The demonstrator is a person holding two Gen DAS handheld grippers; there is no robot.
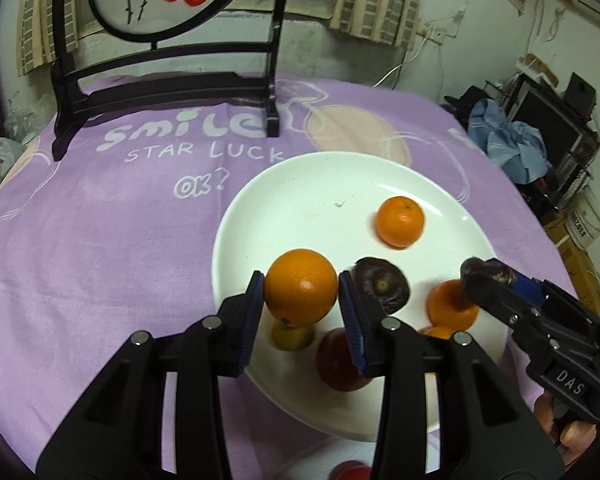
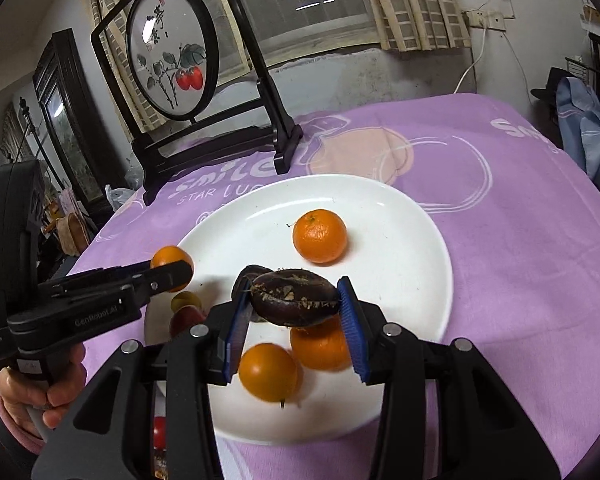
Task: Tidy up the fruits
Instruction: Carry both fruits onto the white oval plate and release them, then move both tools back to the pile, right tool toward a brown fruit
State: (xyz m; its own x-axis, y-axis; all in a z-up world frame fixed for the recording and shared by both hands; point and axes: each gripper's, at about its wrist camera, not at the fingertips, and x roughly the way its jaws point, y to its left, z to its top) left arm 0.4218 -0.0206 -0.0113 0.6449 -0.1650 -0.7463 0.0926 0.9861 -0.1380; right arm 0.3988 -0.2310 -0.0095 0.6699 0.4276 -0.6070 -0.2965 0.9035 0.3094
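Note:
A white plate (image 1: pixel 300 184) lies on the purple cloth and also shows in the right wrist view (image 2: pixel 400 240). My left gripper (image 1: pixel 301 288) is shut on an orange (image 1: pixel 300 282) above the plate's near left rim; it also shows in the right wrist view (image 2: pixel 172 268). My right gripper (image 2: pixel 294 298) is shut on a dark brown fruit (image 2: pixel 294 298) above the plate; it shows in the left wrist view (image 1: pixel 486 276). On the plate lie a mandarin (image 1: pixel 400 222), another dark fruit (image 1: pixel 384 286), two oranges (image 2: pixel 268 372) (image 2: pixel 320 344), a red fruit (image 1: pixel 340 360) and a yellow fruit (image 1: pixel 290 336).
A black wooden stand with a round painted screen (image 1: pixel 160 92) stands at the table's far left. A red fruit (image 1: pixel 352 472) lies near the front table edge. Clutter and blue cloth (image 1: pixel 512 140) sit beyond the right edge.

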